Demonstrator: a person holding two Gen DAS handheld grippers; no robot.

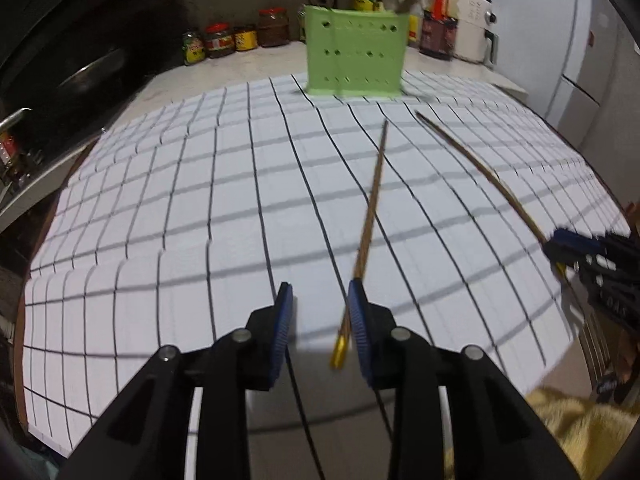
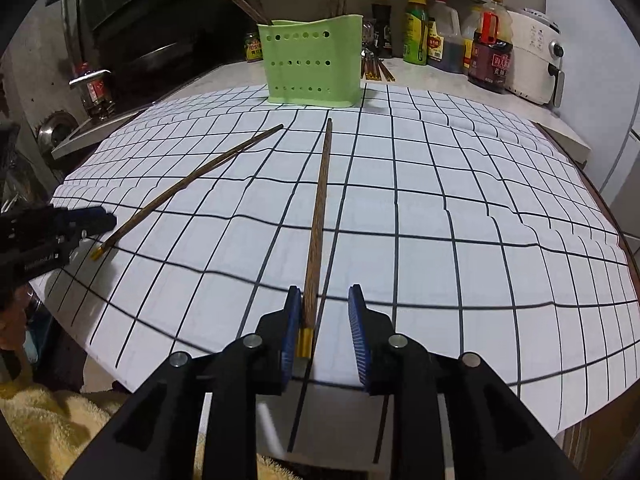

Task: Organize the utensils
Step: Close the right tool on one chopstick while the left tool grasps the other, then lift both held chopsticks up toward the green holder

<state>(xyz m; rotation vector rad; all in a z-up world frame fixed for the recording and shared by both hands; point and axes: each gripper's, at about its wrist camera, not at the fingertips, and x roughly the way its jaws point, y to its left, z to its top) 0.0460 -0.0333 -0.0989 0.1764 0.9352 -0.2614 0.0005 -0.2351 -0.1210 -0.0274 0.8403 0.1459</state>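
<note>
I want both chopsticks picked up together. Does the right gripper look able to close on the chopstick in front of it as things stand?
Probably yes. The right gripper is open, and the chopstick's gold-capped end already lies between its fingers, beside the left pad. Nothing else on the checked cloth blocks it.

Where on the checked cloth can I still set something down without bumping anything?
Free: the checked cloth right of the chopstick between the right hand-held gripper fingers, and its left part beyond the left hand-held gripper. Crowded: the counter behind the green holder, lined with bottles.
</note>
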